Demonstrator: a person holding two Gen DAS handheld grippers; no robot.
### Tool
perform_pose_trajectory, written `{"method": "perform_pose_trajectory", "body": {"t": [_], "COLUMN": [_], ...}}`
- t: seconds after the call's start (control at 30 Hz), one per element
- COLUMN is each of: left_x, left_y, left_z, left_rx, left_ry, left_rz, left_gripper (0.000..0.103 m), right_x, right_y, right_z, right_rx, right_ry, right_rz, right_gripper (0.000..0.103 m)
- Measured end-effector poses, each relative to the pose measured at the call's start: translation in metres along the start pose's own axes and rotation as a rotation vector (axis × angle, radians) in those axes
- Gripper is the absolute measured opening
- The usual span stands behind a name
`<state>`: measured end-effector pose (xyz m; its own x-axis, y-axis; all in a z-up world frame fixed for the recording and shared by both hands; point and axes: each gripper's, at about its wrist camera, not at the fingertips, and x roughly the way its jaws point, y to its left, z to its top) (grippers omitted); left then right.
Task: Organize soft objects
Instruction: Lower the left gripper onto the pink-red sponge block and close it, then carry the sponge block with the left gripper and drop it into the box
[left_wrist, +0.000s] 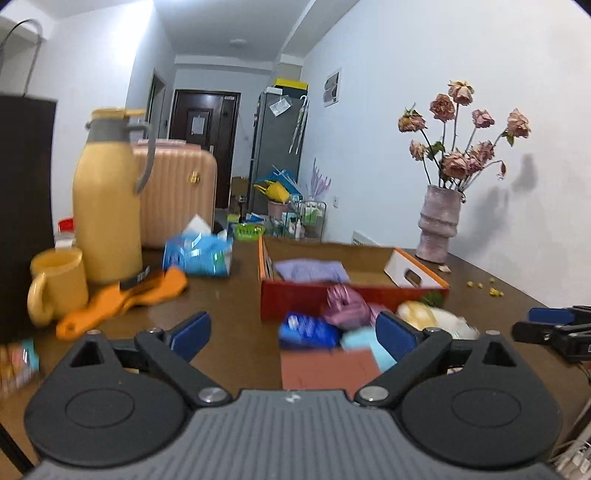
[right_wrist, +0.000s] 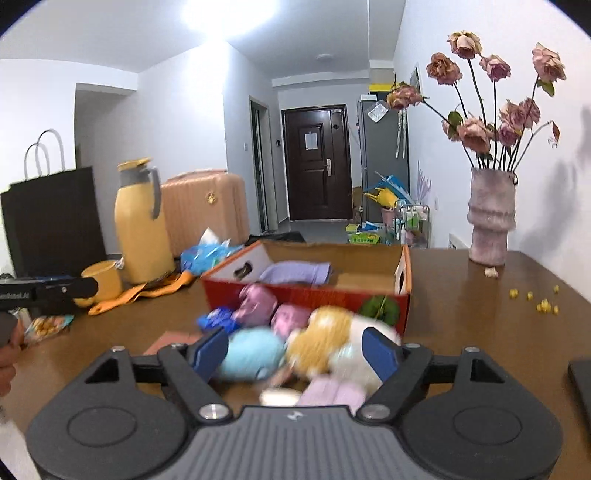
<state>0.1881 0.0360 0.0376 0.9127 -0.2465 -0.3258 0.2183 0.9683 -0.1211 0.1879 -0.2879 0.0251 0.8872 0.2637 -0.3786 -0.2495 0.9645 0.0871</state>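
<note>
An open red cardboard box (left_wrist: 295, 297) (right_wrist: 295, 293) sits mid-table with a lilac cloth (left_wrist: 312, 271) (right_wrist: 295, 273) inside. In front of it lies a pile of soft things: a pink plush (left_wrist: 345, 304) (right_wrist: 256, 304), a blue packet (left_wrist: 306, 330) (right_wrist: 218, 319), a light blue soft piece (right_wrist: 251, 354), a yellow and white plush (right_wrist: 332, 341) (left_wrist: 432, 317). My left gripper (left_wrist: 293, 338) is open and empty just short of the pile. My right gripper (right_wrist: 295, 354) is open, its jaws on either side of the light blue piece and the yellow plush.
A yellow thermos (left_wrist: 105, 206), yellow mug (left_wrist: 55, 286), orange cloth (left_wrist: 122, 299) and blue tissue pack (left_wrist: 199, 253) stand at the left. A vase of dried roses (right_wrist: 489, 218) stands at the back right. A black paper bag (right_wrist: 51, 221) is at the far left.
</note>
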Motion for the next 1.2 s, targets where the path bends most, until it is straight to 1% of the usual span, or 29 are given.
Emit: {"method": "perform_pose_trajectory", "body": {"t": [0.03,0.1,0.17,0.2,0.23,0.27,0.3,0.33,0.37,0.43,0.47,0.57,0.73,0.77,0.8,0.83,0.87,0.9,0.93,0.97,1.0,1.03,1.1,1.2], "left_x": [-0.006,-0.011,-0.004,0.001,0.008,0.011,0.015,0.022,0.026,0.040,0.047,0.066,0.095,0.099,0.103,0.107,0.109,0.112,0.114,0.116,0.115,0.112,0.104,0.081], "left_y": [-0.002,-0.003,-0.002,-0.002,-0.001,0.002,0.006,0.009,0.012,0.015,0.016,0.023,0.036,0.038,0.039,0.042,0.043,0.046,0.048,0.050,0.051,0.050,0.044,0.030], "left_z": [-0.008,-0.020,-0.025,-0.027,-0.026,-0.027,-0.028,-0.027,-0.028,-0.027,-0.028,-0.030,-0.033,-0.033,-0.034,-0.035,-0.036,-0.037,-0.039,-0.041,-0.041,-0.041,-0.039,-0.040], "left_rx": [-0.003,-0.010,-0.027,-0.038,-0.054,-0.071,-0.093,-0.120,-0.138,-0.150,-0.145,-0.155,-0.202,-0.208,-0.213,-0.221,-0.230,-0.244,-0.262,-0.288,-0.305,-0.305,-0.290,-0.279], "left_ry": [0.001,0.019,0.058,0.074,0.090,0.093,0.097,0.112,0.122,0.146,0.156,0.184,0.244,0.252,0.260,0.269,0.276,0.287,0.304,0.314,0.318,0.321,0.320,0.330], "left_rz": [0.008,-0.001,0.004,0.011,0.022,0.027,0.023,0.012,0.002,-0.004,-0.001,0.001,-0.035,-0.043,-0.052,-0.061,-0.077,-0.101,-0.119,-0.143,-0.157,-0.153,-0.161,-0.198], "left_gripper": [0.098,0.098,0.097,0.096,0.092,0.089,0.084,0.081,0.079,0.072,0.071,0.068,0.062,0.061,0.061,0.059,0.057,0.049,0.040,0.036,0.034,0.034,0.034,0.033], "right_x": [-0.006,-0.015,-0.015,-0.011,-0.007,-0.003,0.004,0.010,0.018,0.032,0.041,0.065,0.107,0.114,0.122,0.128,0.135,0.138,0.141,0.142,0.142,0.142,0.135,0.114], "right_y": [0.005,0.012,0.018,0.022,0.025,0.029,0.033,0.034,0.037,0.041,0.044,0.052,0.064,0.066,0.069,0.070,0.070,0.069,0.068,0.068,0.067,0.066,0.067,0.064], "right_z": [-0.007,-0.017,-0.022,-0.022,-0.021,-0.022,-0.022,-0.022,-0.021,-0.022,-0.021,-0.021,-0.021,-0.021,-0.022,-0.023,-0.024,-0.025,-0.027,-0.027,-0.028,-0.028,-0.027,-0.026], "right_rx": [-0.005,0.004,-0.006,-0.017,-0.023,-0.024,-0.017,-0.005,0.010,0.032,0.040,0.060,0.076,0.074,0.072,0.071,0.078,0.097,0.107,0.111,0.123,0.139,0.123,0.112], "right_ry": [0.001,-0.010,-0.006,0.003,0.012,0.021,0.036,0.049,0.065,0.086,0.095,0.116,0.158,0.167,0.181,0.196,0.215,0.215,0.220,0.219,0.215,0.215,0.210,0.196], "right_rz": [0.005,0.015,0.027,0.030,0.027,0.025,0.029,0.039,0.052,0.066,0.071,0.092,0.131,0.130,0.126,0.128,0.145,0.159,0.167,0.184,0.200,0.211,0.210,0.217], "right_gripper": [0.079,0.079,0.077,0.075,0.074,0.070,0.065,0.063,0.060,0.057,0.054,0.053,0.051,0.050,0.043,0.040,0.038,0.037,0.034,0.026,0.018,0.019,0.018,0.018]}}
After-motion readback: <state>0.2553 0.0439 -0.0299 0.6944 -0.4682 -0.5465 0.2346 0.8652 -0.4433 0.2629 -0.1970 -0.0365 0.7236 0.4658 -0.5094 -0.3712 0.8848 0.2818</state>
